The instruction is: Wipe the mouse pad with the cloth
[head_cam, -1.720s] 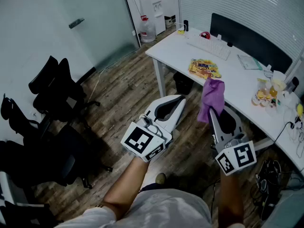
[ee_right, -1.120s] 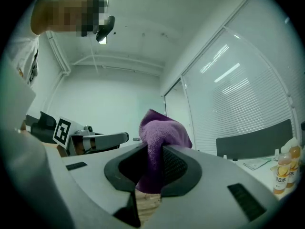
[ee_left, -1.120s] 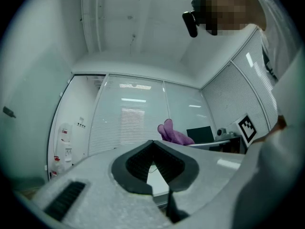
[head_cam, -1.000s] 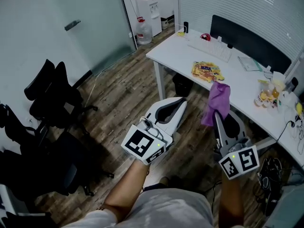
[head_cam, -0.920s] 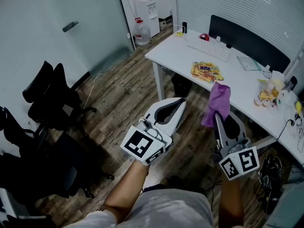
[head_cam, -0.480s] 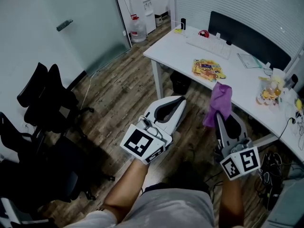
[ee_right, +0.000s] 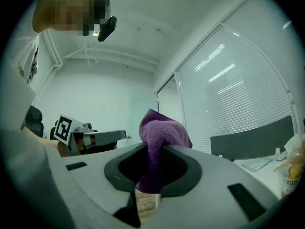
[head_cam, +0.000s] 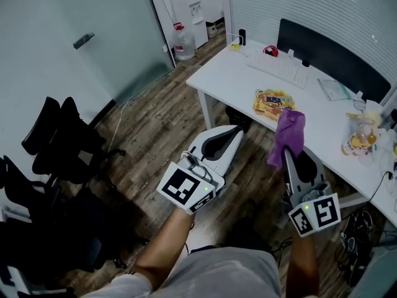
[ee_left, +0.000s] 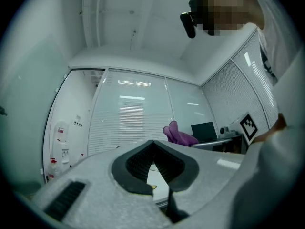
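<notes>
My right gripper (head_cam: 287, 150) is shut on a purple cloth (head_cam: 288, 133), which bunches up above the jaws and hangs over the front edge of the white desk (head_cam: 229, 79). In the right gripper view the cloth (ee_right: 160, 130) is pinched between the dark pads of that gripper (ee_right: 152, 150). A flat yellow patterned mat (head_cam: 273, 102), possibly the mouse pad, lies on the desk just beyond the cloth. My left gripper (head_cam: 238, 130) is shut and holds nothing, pointing at the desk's leg side. Its closed tips (ee_left: 153, 144) show in the left gripper view, with the cloth (ee_left: 179, 136) behind them.
A white keyboard (head_cam: 276, 67) and a red object (head_cam: 270, 51) lie on the desk before a dark upright panel (head_cam: 332, 53). Bottles (head_cam: 358, 143) stand at its right. Black chairs (head_cam: 59, 138) crowd the left, and a water dispenser (head_cam: 189, 11) and jug (head_cam: 182, 37) stand by the glass wall.
The desk has drawn nearer in the head view. The right gripper with the cloth now reaches over the desk's edge by the yellow mat. The left gripper keeps its place.
</notes>
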`<move>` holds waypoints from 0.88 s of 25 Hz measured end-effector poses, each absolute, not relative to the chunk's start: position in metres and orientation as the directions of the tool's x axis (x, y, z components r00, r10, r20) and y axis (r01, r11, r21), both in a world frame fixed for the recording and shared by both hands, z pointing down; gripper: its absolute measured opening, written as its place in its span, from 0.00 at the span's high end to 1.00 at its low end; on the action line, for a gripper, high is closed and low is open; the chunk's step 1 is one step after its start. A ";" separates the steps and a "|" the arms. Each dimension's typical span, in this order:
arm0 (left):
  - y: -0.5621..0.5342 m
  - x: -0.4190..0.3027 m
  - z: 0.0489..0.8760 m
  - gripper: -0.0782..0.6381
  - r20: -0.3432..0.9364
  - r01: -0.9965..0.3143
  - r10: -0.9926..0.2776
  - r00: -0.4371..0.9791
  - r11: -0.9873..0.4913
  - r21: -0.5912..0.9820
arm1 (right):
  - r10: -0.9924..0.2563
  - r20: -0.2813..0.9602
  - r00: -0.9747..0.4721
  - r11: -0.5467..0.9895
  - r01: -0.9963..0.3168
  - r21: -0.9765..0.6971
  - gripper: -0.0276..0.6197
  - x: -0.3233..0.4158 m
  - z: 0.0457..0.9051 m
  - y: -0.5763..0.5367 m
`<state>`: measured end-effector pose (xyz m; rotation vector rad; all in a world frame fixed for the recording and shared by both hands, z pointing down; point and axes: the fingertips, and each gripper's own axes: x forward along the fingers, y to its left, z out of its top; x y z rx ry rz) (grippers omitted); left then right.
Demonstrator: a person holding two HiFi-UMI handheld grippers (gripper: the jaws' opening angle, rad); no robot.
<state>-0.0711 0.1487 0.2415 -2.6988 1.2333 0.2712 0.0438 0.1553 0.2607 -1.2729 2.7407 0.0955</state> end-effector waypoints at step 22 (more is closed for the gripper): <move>-0.052 -0.009 0.244 0.87 -0.220 -0.799 -0.770 0.599 -0.592 -0.107 | -0.726 -0.109 -0.679 0.680 -0.733 0.031 0.85 0.112 0.268 -0.056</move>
